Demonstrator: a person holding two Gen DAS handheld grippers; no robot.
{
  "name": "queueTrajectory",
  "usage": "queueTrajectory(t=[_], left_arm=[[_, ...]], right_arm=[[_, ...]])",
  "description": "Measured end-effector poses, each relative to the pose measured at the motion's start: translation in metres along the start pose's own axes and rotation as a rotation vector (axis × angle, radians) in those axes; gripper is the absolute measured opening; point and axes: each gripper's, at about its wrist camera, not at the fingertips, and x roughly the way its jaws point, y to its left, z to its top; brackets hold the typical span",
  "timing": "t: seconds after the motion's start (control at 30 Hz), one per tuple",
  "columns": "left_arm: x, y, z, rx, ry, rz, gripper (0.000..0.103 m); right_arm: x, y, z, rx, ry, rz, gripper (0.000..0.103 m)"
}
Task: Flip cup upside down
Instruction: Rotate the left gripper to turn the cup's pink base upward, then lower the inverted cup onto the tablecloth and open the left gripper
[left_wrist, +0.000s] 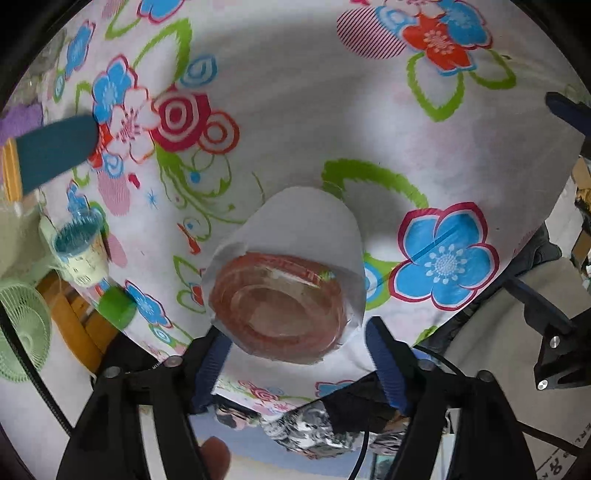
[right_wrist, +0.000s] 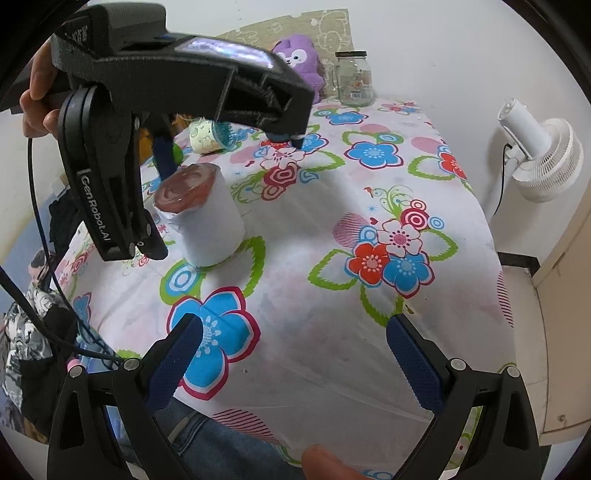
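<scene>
There are two cups on the table (right_wrist: 369, 332). The one for the task is a white cup (left_wrist: 295, 236) with a smooth round wall and a reddish, see-through end on top. It stands on the flowery cloth (left_wrist: 461, 155) between the two blue fingers of the left gripper (left_wrist: 297, 360), close to their tips. The fingers are wide apart and do not touch the cup. From the right camera the left gripper hangs over the cup, and its black body hides part of the table behind it.

The other cup is a small pale cup (right_wrist: 208, 137) with a blue inside. It lies on its side, far beyond the left fingers, next to a green ball (right_wrist: 178, 152) that is mostly hidden.

The right gripper (right_wrist: 295, 363) has two blue bumpy fingers too. They are spread wide with only cloth between them. The white cup is well ahead of them, off to the left.

At the far edge stand one glass jar (right_wrist: 354, 78) with a lid and one purple soft toy (right_wrist: 301, 61). One white fan (right_wrist: 543, 155) stands past the right side of the table.
</scene>
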Motion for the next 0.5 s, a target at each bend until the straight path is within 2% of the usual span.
queueTrajectory(t=[0.33,0.5], left_arm=[[-0.008,0.006,-0.016,-0.023,-0.057,0.016,0.086],[-0.016,0.015,-0.032,-0.073,-0.124,0.005,0.086]], right_arm=[[0.000,0.009,0.010,-0.018,-0.009,0.003,0.101],[-0.004,0.017,0.015,-0.037,-0.023,-0.002,0.101]])
